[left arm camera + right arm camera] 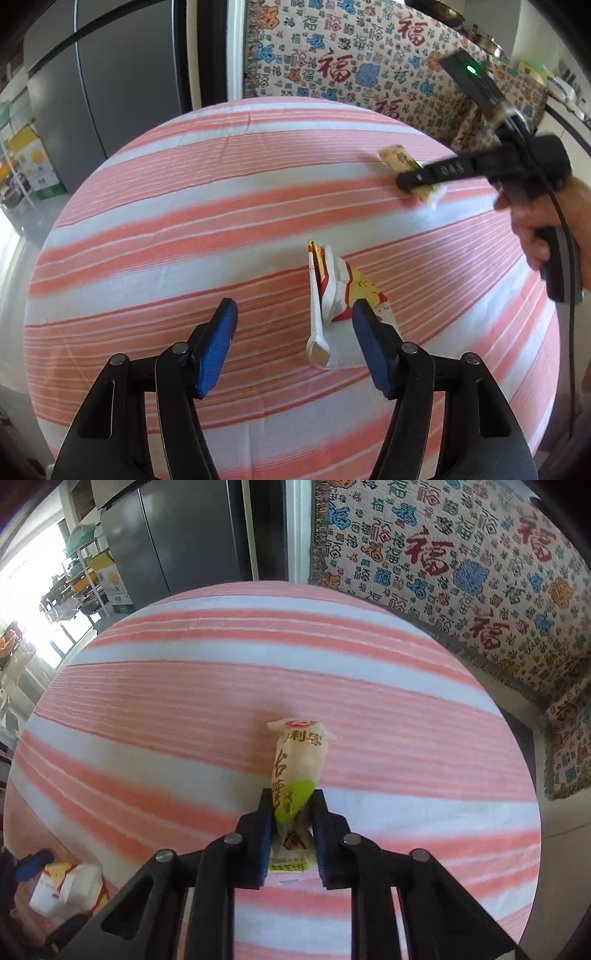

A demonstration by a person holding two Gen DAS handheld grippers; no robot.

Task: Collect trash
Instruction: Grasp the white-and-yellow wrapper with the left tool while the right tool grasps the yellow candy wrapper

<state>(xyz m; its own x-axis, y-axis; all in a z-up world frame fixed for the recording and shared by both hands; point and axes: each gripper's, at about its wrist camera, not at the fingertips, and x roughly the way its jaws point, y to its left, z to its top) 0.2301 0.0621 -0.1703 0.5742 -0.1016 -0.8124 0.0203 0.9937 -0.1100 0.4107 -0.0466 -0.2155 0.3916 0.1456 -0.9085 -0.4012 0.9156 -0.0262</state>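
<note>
Left wrist view: the left gripper, jaws wide, hovers over the striped bench with a crumpled red-and-yellow wrapper just inside its right jaw; centring first would help.

Right wrist view: the right gripper pinches a snack packet above that bench; a firm squeeze should prevent slipping.

You're working in a home dining area: a round table under a pink-and-white striped cloth, a tall grey refrigerator behind it, a sofa draped in a throw printed with 福 characters, a storage rack with boxes, and pans on a kitchen counter.
</note>
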